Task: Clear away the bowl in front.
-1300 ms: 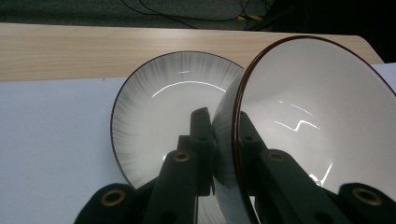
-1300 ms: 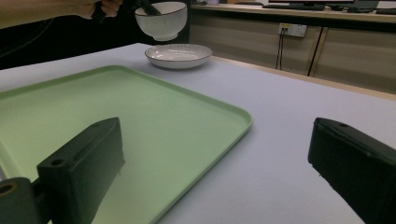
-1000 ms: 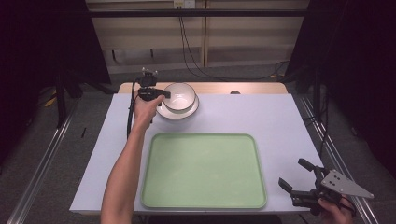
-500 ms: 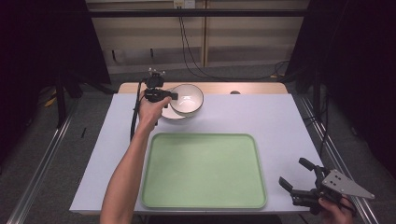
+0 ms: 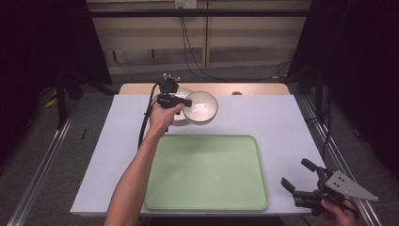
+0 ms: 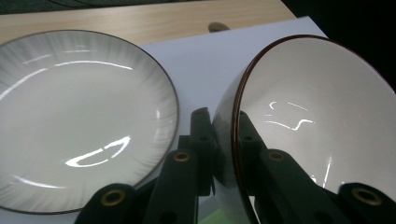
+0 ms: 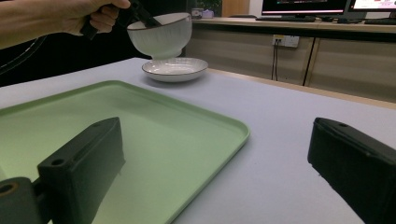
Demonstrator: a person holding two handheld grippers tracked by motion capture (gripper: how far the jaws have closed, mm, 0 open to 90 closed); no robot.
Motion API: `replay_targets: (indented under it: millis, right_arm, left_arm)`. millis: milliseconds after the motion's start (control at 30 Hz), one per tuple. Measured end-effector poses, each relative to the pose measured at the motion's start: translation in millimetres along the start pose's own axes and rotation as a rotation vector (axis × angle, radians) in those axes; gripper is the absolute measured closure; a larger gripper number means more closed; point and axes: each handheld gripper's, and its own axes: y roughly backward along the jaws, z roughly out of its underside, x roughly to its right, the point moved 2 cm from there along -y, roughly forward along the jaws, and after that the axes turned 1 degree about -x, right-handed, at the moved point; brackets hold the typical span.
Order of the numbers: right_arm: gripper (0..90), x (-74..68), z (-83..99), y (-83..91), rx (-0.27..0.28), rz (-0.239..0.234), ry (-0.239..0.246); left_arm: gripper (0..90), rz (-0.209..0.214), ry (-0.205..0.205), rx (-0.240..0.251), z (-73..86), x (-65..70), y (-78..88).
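I see a white bowl (image 5: pixel 201 106) with a brown rim, a white ribbed plate (image 6: pixel 79 119), a pale green tray (image 5: pixel 205 172).

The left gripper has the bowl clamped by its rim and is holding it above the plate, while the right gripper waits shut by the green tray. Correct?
Not quite: the right gripper is open, its jaws spread wide in the right gripper view. The rest holds.

A lab or office test room. Dark curtains (image 5: pixel 42 56) flank the counter (image 5: pixel 291 122). Monitors (image 7: pixel 303 6) stand behind, and cables (image 5: pixel 188 47) hang from a wall socket (image 5: pixel 184 4).
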Motion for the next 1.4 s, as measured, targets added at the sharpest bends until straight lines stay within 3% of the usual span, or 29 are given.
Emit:
replay_targets:
  millis: [33, 267, 333, 867, 933, 1200, 1233, 1267, 1333, 1400]
  right_arm:
    - [3.0, 0.1, 0.0, 0.2, 0.000, 0.002, 0.000]
    - [3.0, 0.0, 0.4, -0.9, -0.004, -0.008, 0.002]
    - [3.0, 0.0, 0.4, -0.8, -0.003, -0.007, 0.001]
    - [3.0, -0.6, 0.6, -0.8, -0.004, -0.012, 0.005]
    - [3.0, -0.3, 0.6, -0.8, -0.001, -0.013, 0.007]
    - [3.0, -1.2, 0.3, -0.7, 0.001, -0.011, 0.000]
    - [3.0, -1.1, 0.2, -0.7, 0.002, -0.010, 0.001]
    - [3.0, -1.1, 0.2, -0.6, 0.002, -0.011, 0.000]
    - [3.0, -0.8, 0.2, -0.9, 0.004, -0.009, -0.002]
    - [3.0, -0.8, 0.1, -0.9, 0.004, -0.010, -0.003]
  left_arm:
    - [82.0, -0.004, -0.020, -0.013, 0.8, 5.7, -3.4]
    - [82.0, 0.050, -0.050, -0.026, 1.0, 25.3, -17.2]
    - [82.0, 0.041, -0.064, -0.035, 1.4, 30.0, -20.9]
    - [82.0, 0.113, -0.093, -0.065, 7.8, 63.3, -44.8]
    - [82.0, 0.117, -0.110, -0.077, 8.5, 66.7, -47.4]
    - [82.0, 0.141, -0.113, -0.096, 13.1, 84.9, -60.5]
    - [82.0, 0.140, -0.136, -0.113, 13.3, 86.0, -61.5]
    - [82.0, 0.136, -0.125, -0.106, 13.5, 89.0, -63.1]
    - [82.0, 0.146, -0.148, -0.121, 14.2, 93.2, -67.1]
    - [82.0, 0.155, -0.140, -0.123, 14.6, 95.2, -68.7]
